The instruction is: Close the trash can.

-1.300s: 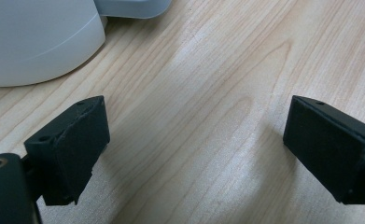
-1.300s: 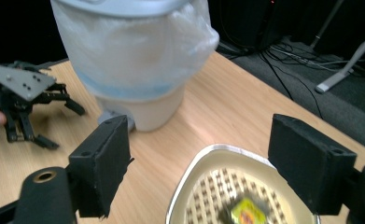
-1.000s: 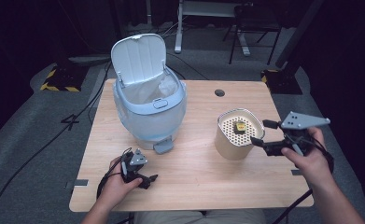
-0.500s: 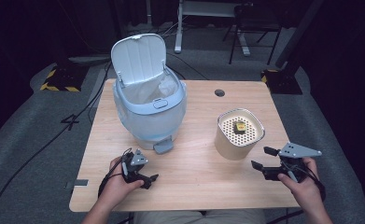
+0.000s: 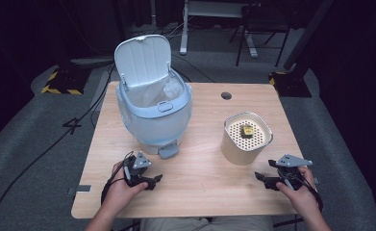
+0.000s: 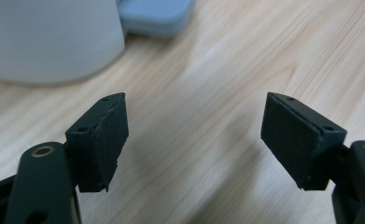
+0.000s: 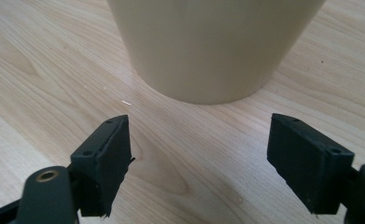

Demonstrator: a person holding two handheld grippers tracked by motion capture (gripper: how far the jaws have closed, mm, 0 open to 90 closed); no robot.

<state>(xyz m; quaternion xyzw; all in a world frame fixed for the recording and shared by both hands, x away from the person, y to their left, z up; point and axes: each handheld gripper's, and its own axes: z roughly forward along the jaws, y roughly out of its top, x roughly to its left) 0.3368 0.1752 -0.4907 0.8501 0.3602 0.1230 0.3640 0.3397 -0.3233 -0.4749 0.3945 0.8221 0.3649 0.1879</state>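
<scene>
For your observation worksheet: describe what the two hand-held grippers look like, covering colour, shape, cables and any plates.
Both grippers are black. The left gripper and right gripper each carry a grey three-cornered plate on top. A black cable loops from the left one. Close up, the jaws end in flat rectangular black pads with small screw holes.

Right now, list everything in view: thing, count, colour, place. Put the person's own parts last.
table: 1, light wood, centre, with a round hole near its far edge.
bin: 1, pale blue, far left part of the table, lid standing open, pedal at its near base.
container: 1, cream, right part of the table, perforated top.
small block: 1, yellowish, on the container's top.
desk frame: 1, white, on the floor beyond the table.
striped blocks: 2, black and yellow, on the floor left and right of the table.
left gripper: 1, black, near left of the table, open, empty.
right gripper: 1, black, near right, before the container, open, empty.
hands: 2, one on each gripper.
</scene>
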